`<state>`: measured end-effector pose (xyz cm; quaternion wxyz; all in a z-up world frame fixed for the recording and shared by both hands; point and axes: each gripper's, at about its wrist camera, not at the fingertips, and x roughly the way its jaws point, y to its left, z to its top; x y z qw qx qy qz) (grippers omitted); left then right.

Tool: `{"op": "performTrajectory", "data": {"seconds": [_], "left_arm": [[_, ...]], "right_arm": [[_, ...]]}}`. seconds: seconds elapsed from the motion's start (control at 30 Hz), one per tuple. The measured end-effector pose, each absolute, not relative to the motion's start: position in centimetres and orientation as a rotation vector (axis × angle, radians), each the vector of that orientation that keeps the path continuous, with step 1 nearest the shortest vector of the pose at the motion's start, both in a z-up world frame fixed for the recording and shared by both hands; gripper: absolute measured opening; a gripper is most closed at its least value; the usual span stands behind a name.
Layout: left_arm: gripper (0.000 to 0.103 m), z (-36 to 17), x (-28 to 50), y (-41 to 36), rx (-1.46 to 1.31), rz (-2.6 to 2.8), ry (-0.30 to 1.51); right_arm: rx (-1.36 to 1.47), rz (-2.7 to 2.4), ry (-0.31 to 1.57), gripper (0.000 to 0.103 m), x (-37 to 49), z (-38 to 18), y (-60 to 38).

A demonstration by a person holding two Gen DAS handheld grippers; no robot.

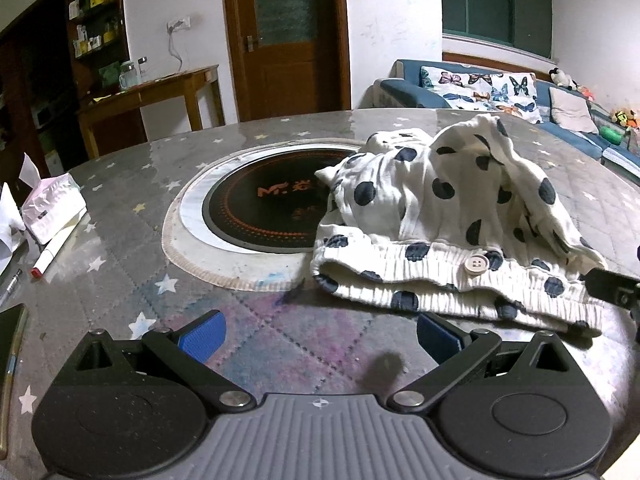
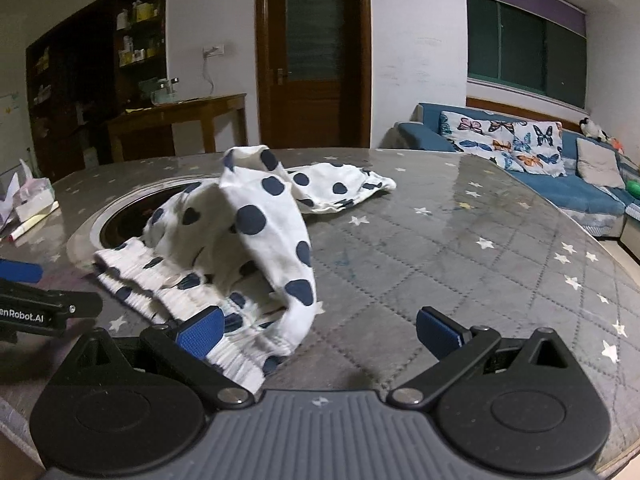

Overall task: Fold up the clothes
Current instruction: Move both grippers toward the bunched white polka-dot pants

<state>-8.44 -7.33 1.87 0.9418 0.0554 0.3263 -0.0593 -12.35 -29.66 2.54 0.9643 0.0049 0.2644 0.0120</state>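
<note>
Now the spotted shorts [image 1: 448, 216] lie crumpled on the round table [image 1: 280, 332], partly over its inset cooktop [image 1: 260, 200], waistband nearest the grippers. The left gripper [image 1: 320, 336] is spread wide and empty just short of the waistband. The right gripper [image 2: 318, 330] is also wide, its left pad [image 2: 200, 334] touching the waistband's end.

We are in a home's living and dining room. Ahead of the fingers lies a round dining table [image 1: 120, 264] with a star-print cover and a built-in induction hob [image 1: 264, 204]. Beyond it, to the right, stands a blue sofa [image 2: 568, 188] with butterfly cushions [image 2: 504, 140] and toys; straight ahead a wooden door [image 2: 312, 56], left a wooden side table [image 1: 160, 92] and stocked shelves [image 1: 96, 20].
</note>
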Motion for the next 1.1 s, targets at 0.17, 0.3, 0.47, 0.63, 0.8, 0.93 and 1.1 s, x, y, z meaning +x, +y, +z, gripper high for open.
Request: {"op": "performTrajectory", "data": {"seconds": [0.17,0.3,0.47,0.63,0.8,0.93,1.1], "left_arm": [[0.103,2.0,-9.0,-7.5,0.118,-0.127,0.66],[0.103,2.1,-9.4,-7.9,0.124,-0.135,0.655],[0.103,2.2,-9.8,-8.1,0.132,-0.14,0.65],[0.103,2.3,-10.1,-8.4,0.141,-0.142,0.645],[0.103,2.4,-10.3,-8.7,0.149,-0.146,0.643],[0.103,2.5,-10.4,-8.9,0.155,-0.15,0.64],[0.103,2.5,-10.5,-9.1,0.158,-0.155,0.639]], "right_arm": [[0.01,0.035,0.53,0.103,-12.8,2.6,-29.6],[0.013,0.039,0.534,0.103,-13.1,2.6,-29.6],[0.014,0.046,0.539,0.103,-13.5,2.4,-29.4],[0.019,0.048,0.536,0.103,-13.7,2.5,-29.4],[0.022,0.056,0.538,0.103,-13.9,2.4,-29.3],[0.025,0.058,0.54,0.103,-14.1,2.4,-29.3],[0.028,0.062,0.545,0.103,-14.1,2.3,-29.3]]}}
